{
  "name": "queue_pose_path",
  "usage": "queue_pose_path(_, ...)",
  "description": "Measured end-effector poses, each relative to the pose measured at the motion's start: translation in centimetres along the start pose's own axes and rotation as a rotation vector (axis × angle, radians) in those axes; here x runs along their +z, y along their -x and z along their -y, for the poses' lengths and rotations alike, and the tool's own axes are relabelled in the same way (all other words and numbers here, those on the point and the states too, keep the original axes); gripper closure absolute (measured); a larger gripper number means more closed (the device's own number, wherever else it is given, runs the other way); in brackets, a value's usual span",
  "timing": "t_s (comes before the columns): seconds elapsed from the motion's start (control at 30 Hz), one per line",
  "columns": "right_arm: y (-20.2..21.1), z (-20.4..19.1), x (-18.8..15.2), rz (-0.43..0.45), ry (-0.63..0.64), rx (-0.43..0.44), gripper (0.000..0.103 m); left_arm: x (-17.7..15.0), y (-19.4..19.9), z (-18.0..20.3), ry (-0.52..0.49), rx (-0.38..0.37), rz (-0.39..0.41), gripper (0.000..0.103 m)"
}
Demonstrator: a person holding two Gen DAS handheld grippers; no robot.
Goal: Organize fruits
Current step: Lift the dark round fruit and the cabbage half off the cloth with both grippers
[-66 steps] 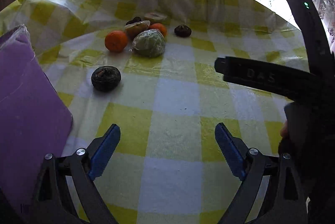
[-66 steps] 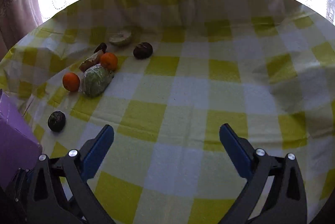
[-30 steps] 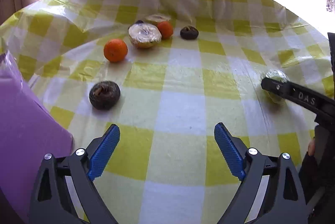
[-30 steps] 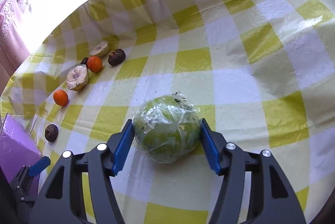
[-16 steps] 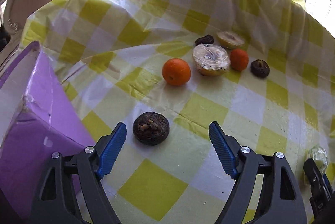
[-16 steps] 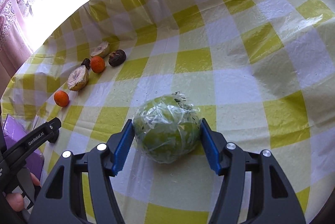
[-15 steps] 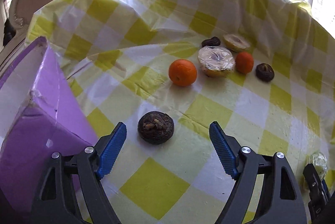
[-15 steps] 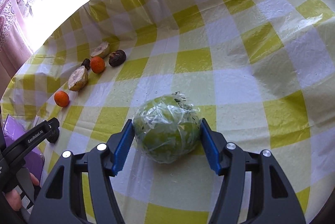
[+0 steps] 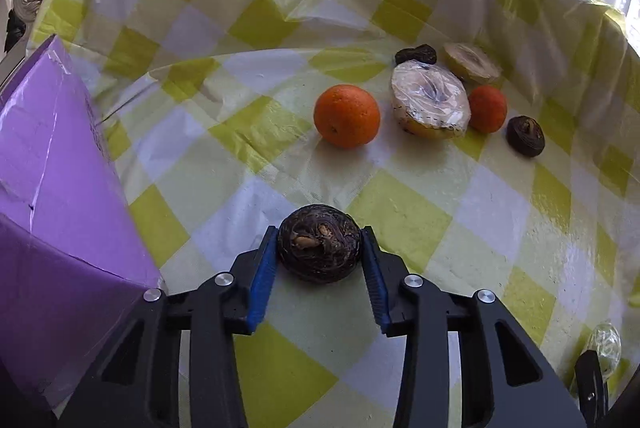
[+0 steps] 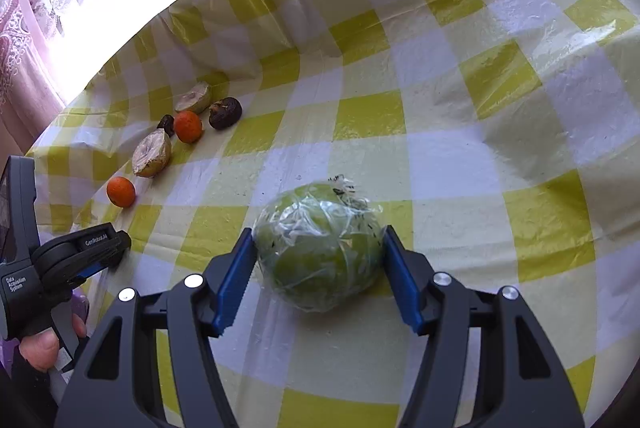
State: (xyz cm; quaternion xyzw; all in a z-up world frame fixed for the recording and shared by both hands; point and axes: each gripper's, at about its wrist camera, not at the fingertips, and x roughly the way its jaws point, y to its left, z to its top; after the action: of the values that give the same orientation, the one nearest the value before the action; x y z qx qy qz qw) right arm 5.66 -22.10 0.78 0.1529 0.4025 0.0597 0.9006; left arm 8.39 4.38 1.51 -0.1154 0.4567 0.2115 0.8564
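While the left gripper (image 9: 319,257), whose jaws have just been closing, clamps a dark fruit (image 9: 319,249) beside the purple box (image 9: 56,196), the right gripper (image 10: 318,270) holds the wrapped green fruit (image 10: 320,246); oranges (image 9: 346,115) remain far off, unsorted.

tablecloth (image 9: 400,212): yellow-white check | purple box (image 9: 52,188): left | curtain (image 10: 28,40): behind

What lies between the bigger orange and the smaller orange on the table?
In the left wrist view, a plastic-wrapped cut fruit half lies between the bigger orange and the smaller orange.
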Motion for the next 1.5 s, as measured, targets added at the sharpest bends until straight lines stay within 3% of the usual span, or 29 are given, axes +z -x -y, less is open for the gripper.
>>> queue_pose_path(0.07, 0.0, 0.0, 0.0, 0.001, -0.003, 0.002, 0.04, -0.8, 0.6, 0.5, -0.039, -0.041, 0.011, 0.065)
queue_pose_path(0.23, 0.0, 0.0, 0.0, 0.001, 0.002, -0.001, 0.04, -4.0, 2.7, 1.7, -0.173, -0.326, 0.033, 0.065)
queue_pose_path(0.43, 0.0, 0.0, -0.1, 0.007, -0.006, -0.002, 0.04, -6.0, 3.7, -0.2, -0.239, -0.501, 0.06, 0.065)
queue_pose_path(0.67, 0.0, -0.1, -0.1, 0.008, -0.008, -0.007, 0.04, -6.0, 3.6, -0.9, -0.23, -0.522, 0.077, 0.065)
queue_pose_path(0.73, 0.1, -0.3, 0.0, 0.011, -0.006, -0.044, 0.04, -6.1, 4.0, -1.1, -0.235, -0.522, 0.102, 0.065)
queue_pose_path(0.8, 0.5, -0.4, -0.1, 0.027, -0.019, -0.092, 0.041, -6.1, 3.9, -1.2, -0.228, -0.52, 0.101, 0.065)
queue_pose_path(0.93, 2.4, 0.2, -1.4, 0.087, -0.097, -0.097, 0.041, -6.0, 3.8, -1.5, -0.215, -0.518, 0.102, 0.065)
queue_pose_path(1.07, 3.9, -0.9, -3.7, 0.093, -0.119, -0.043, 0.041, -5.9, 3.8, -1.7, -0.211, -0.514, 0.103, 0.065)
queue_pose_path(1.27, 5.0, -4.7, -6.4, 0.084, -0.009, -0.036, 0.041, -5.9, 3.9, -1.7, -0.199, -0.507, 0.108, 0.065)
queue_pose_path(1.5, 5.3, -4.9, -7.4, 0.068, -0.019, -0.02, 0.041, -6.9, 4.8, -1.8, -0.241, -0.482, 0.127, 0.065)
